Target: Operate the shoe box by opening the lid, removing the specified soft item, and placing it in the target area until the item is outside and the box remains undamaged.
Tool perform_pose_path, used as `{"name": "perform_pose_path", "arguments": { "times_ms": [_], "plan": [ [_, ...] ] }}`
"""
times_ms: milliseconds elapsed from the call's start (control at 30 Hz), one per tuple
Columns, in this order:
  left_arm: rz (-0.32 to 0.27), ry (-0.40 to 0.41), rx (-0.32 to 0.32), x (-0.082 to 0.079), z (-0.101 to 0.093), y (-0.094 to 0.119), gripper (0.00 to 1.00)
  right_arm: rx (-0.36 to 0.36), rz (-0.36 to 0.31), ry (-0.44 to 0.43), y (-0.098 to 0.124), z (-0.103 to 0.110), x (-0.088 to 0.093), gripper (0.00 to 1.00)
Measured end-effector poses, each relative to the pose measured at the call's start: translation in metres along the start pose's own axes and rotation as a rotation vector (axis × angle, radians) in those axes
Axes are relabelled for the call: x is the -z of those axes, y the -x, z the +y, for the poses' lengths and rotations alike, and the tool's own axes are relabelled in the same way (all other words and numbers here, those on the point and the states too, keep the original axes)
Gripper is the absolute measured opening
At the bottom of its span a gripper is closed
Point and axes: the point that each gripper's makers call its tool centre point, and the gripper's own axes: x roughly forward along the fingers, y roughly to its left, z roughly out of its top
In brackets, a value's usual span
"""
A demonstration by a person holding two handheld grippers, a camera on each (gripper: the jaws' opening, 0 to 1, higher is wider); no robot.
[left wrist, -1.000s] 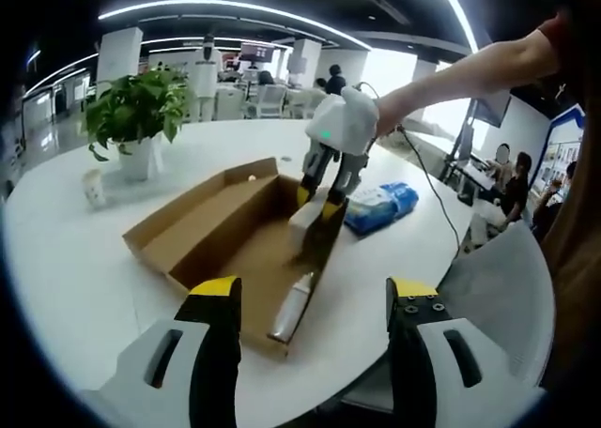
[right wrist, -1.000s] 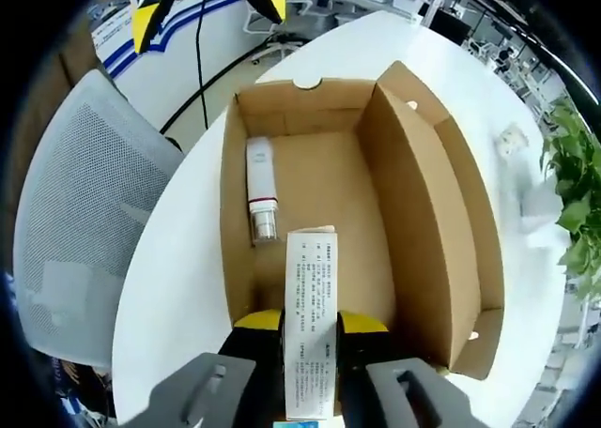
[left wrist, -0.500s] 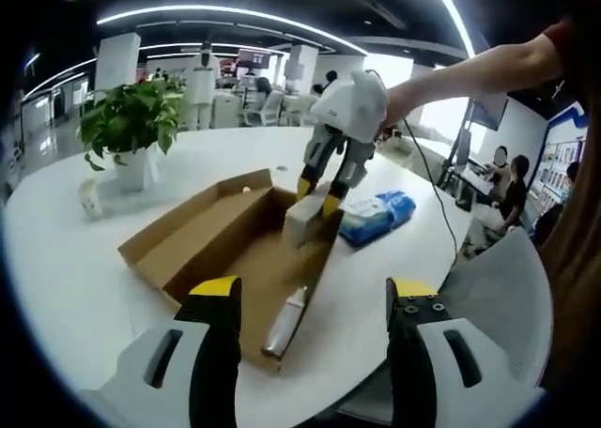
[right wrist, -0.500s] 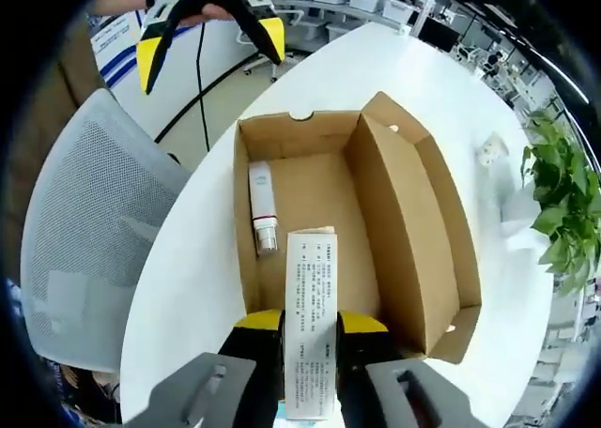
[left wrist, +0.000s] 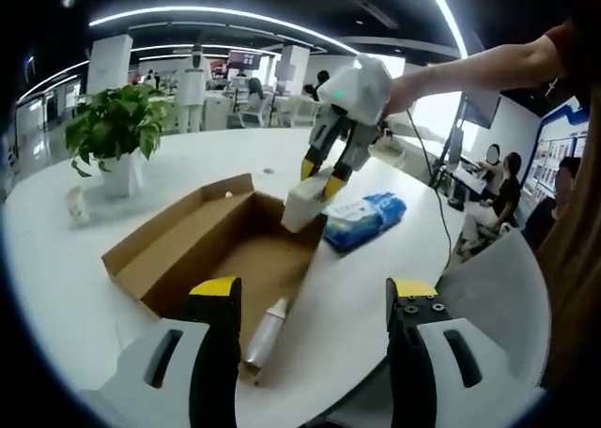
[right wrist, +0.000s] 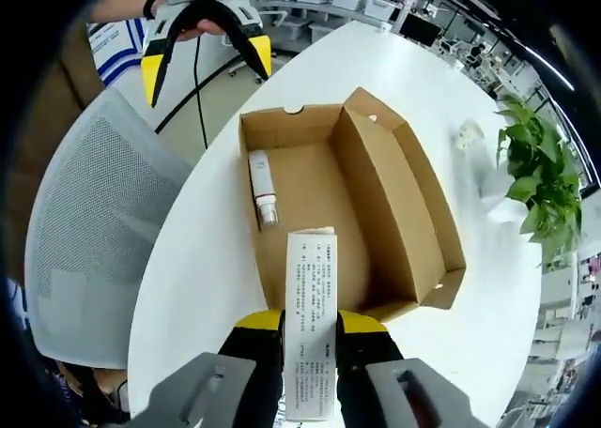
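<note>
White and printed, a small carton (right wrist: 311, 315) is clamped between the right gripper (right wrist: 311, 327)'s jaws, held above the open shoe box (right wrist: 349, 212) (lid folded back), where a tube (right wrist: 261, 188) lies. Beside the box rests a blue wipes pack (left wrist: 364, 219). The left gripper (left wrist: 313, 287) hangs wide open, holding nothing.

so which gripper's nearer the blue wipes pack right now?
Right. The right gripper, shut on the small white carton, hangs above the box edge just beside the blue wipes pack. The left gripper is open, back at the table's near edge.
</note>
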Motion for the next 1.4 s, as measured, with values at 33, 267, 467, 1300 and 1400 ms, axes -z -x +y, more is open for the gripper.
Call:
{"name": "perform_pose_path", "arguments": {
  "times_ms": [33,267,467,1300,1400],
  "plan": [
    [0.0,-0.002,0.003,-0.001,-0.001,-0.001,0.62,0.005,-0.001,-0.009,0.002,0.001,0.004,0.16],
    [0.008,-0.025,0.028,-0.008,-0.012,-0.014,0.62,0.017,0.013,-0.041,0.014,0.01,0.031,0.16],
    [0.012,-0.039,0.05,-0.012,-0.024,-0.023,0.62,0.023,0.029,-0.077,0.022,0.019,0.058,0.16],
    [0.053,-0.103,0.134,-0.027,-0.051,-0.063,0.62,0.066,0.068,-0.247,0.051,0.055,0.161,0.16],
    [0.056,-0.108,0.14,-0.029,-0.052,-0.067,0.62,0.068,0.07,-0.262,0.053,0.059,0.171,0.16]
  ]
}}
